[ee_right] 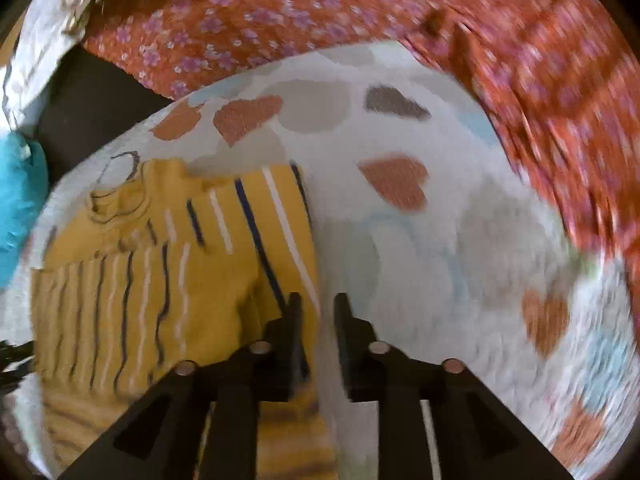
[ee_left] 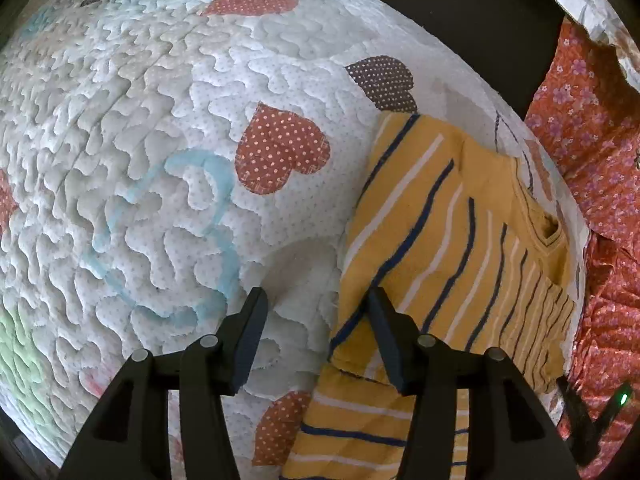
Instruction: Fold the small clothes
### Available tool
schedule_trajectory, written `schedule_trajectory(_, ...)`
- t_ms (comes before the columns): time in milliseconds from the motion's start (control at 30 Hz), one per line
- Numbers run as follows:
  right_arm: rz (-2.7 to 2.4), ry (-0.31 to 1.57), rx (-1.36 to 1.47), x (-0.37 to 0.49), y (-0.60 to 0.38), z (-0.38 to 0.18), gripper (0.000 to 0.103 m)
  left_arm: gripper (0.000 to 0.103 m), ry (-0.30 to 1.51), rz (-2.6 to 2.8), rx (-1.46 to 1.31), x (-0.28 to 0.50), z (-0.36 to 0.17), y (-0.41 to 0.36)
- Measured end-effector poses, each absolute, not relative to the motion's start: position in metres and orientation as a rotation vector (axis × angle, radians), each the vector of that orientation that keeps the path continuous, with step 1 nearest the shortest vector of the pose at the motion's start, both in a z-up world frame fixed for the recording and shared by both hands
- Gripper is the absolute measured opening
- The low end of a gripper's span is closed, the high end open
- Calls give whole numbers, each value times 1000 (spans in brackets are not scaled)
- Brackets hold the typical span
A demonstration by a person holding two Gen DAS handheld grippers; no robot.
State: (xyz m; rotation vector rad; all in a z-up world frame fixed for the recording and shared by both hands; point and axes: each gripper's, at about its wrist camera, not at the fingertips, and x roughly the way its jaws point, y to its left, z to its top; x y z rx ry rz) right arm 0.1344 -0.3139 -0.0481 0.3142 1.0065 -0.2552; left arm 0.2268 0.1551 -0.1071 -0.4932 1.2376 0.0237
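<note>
At lower centre of the left wrist view, the left gripper [ee_left: 318, 304] has its jaws spread, nothing pinched; the yellow striped shirt [ee_left: 452, 248] lies right of centre on the heart-patterned quilt [ee_left: 160, 140]. In the blurred right wrist view, the right gripper [ee_right: 318, 306], jaws narrowly parted and empty, sits over the shirt's [ee_right: 160, 272] right edge at lower centre.

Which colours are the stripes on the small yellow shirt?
Dark blue and white stripes on the small yellow shirt, clearest in the left wrist view.
</note>
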Motion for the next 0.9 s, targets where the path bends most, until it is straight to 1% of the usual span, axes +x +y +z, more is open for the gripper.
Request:
schedule_trajectory(33, -245, 1016, 355, 122, -316, -50, 31, 53, 1234, 20, -501, 224, -107, 156)
schedule_trajectory(67, -232, 1027, 394, 108, -319, -54, 32, 56, 1230, 17, -514, 218, -108, 158)
schedule_trajectory(133, -190, 1060, 465, 84, -320, -63, 35, 58, 1226, 7, -552, 204, -112, 160)
schedule_trajectory(200, -143, 1112, 543, 61, -319, -78, 36, 58, 1219, -5, -561, 189, -113, 160)
schedule_trajectory(267, -86, 1148, 614, 39, -316, -91, 36, 58, 1209, -13, -508, 172, -111, 152)
schedule_trajectory(500, 36, 1172, 691, -12, -299, -100, 36, 58, 1189, 8, -304, 103, -108, 127)
schedule_trajectory(667, 89, 1186, 794, -37, -296, -111, 36, 58, 1218, -37, -280, 52, -114, 114)
schedule_trajectory(800, 124, 1217, 832, -57, -290, -120, 37, 58, 1263, -63, -350, 19, -122, 117)
schedule_trajectory(900, 159, 1252, 849, -75, -283, -126, 41, 59, 1318, -78, -474, 1, -133, 125)
